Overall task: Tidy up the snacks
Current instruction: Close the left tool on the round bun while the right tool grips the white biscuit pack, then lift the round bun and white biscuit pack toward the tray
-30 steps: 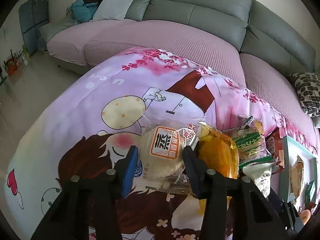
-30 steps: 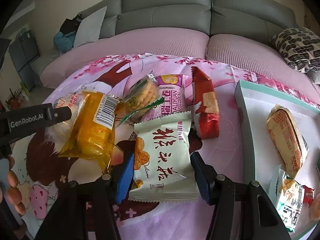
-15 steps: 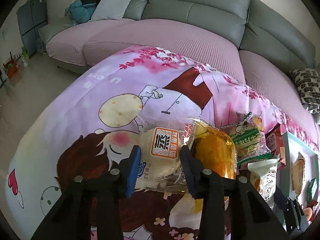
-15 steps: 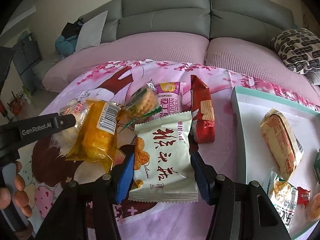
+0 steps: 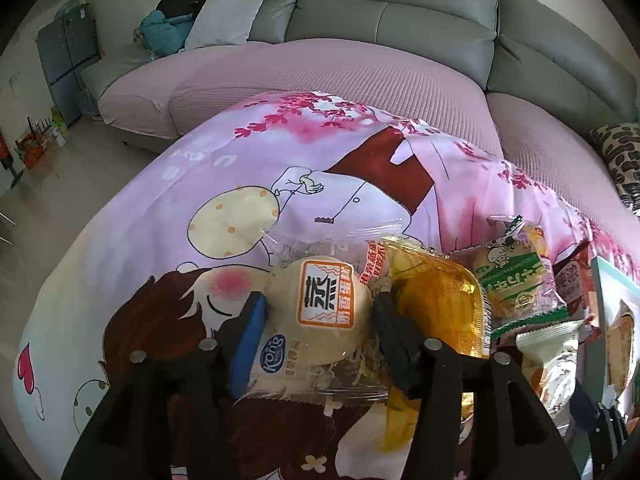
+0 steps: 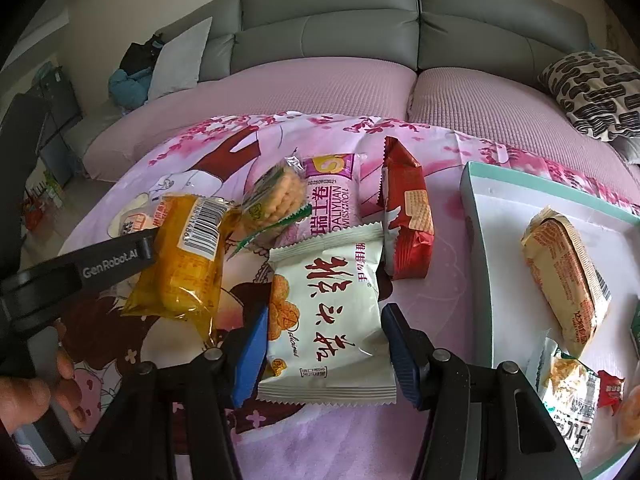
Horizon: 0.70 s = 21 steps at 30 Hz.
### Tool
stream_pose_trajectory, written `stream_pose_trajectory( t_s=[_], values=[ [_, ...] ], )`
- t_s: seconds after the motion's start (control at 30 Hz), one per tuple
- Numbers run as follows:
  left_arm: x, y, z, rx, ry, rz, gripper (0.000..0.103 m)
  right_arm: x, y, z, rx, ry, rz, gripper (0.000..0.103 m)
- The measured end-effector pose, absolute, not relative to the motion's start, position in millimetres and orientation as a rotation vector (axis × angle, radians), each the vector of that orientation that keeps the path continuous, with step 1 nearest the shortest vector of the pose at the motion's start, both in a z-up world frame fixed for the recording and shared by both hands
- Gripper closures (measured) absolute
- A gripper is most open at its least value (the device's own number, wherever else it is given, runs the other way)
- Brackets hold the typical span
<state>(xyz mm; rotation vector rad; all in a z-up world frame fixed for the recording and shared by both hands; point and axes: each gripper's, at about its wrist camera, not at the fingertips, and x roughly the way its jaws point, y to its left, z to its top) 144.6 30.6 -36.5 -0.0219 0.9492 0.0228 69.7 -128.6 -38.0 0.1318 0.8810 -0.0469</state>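
Sofa room, pink cartoon cloth (image 5: 168, 208) over the low surface – snacks heaped on it. Left gripper (image 5: 316, 336) jaws opening, clear-wrapped steamed bun (image 5: 320, 312) still between them, lying on the cloth. Right gripper (image 6: 324, 344) brackets the white rice-cracker pack (image 6: 332, 316), long axis running near to far; real pinch or mere touch, cannot tell. Teal-rimmed tray (image 6: 476, 240) just right, nearer the right hand – its near end cut off

Both wrist cameras look steeply down, close over the shared yellow packet (image 5: 440, 312) (image 6: 188, 264).
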Motion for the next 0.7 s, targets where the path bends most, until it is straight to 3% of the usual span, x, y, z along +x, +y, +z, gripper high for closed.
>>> stream_pose_trajectory(
  t_s=[0.7],
  values=[
    [134,42,-7,-0.097,0.910,0.007,0.053,62,-130,-16,0.144,0.828,-0.045,0.044]
  ],
)
